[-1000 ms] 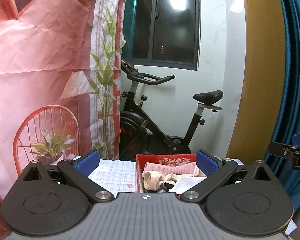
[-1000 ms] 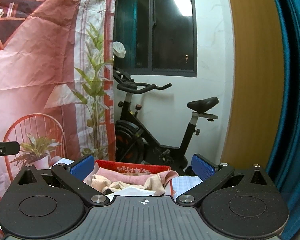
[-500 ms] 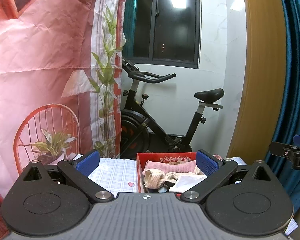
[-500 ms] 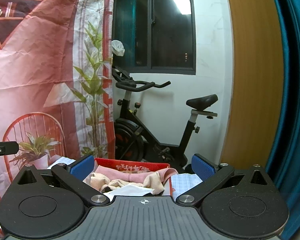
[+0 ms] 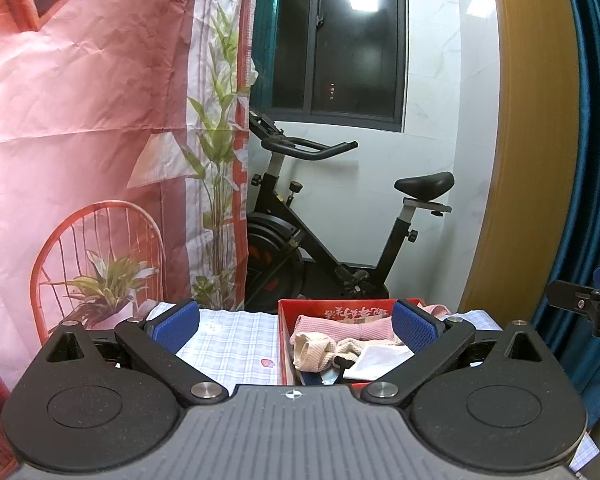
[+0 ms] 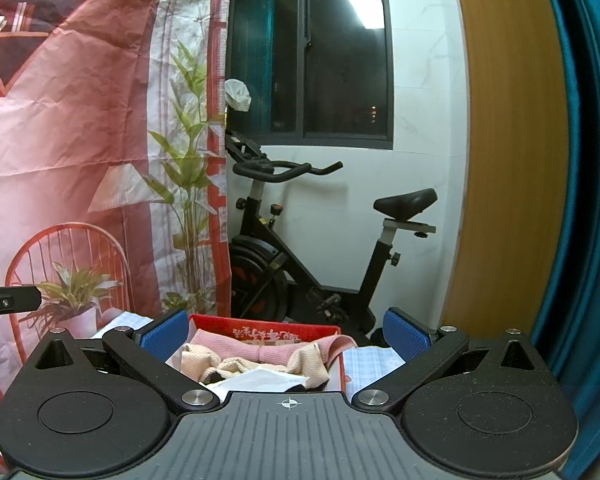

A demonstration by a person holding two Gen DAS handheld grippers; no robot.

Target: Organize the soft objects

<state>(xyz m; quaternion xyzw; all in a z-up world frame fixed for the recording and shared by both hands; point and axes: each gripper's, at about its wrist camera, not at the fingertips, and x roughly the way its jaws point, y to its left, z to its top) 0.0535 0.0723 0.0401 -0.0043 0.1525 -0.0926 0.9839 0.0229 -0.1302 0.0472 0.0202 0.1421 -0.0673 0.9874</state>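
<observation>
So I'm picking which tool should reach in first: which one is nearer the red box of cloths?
Right, narrowly. The right tool is centred on the red box, fingers either side. The left tool sits off to its left; only one finger overlaps it.

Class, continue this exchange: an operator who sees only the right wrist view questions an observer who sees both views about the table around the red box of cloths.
Operator: What lies left of the red box?
Observer: Checked tablecloth lies bare beside the red box.
Operator: Is the left claw open?
Observer: Yes. The left claw is open and holds nothing.
</observation>
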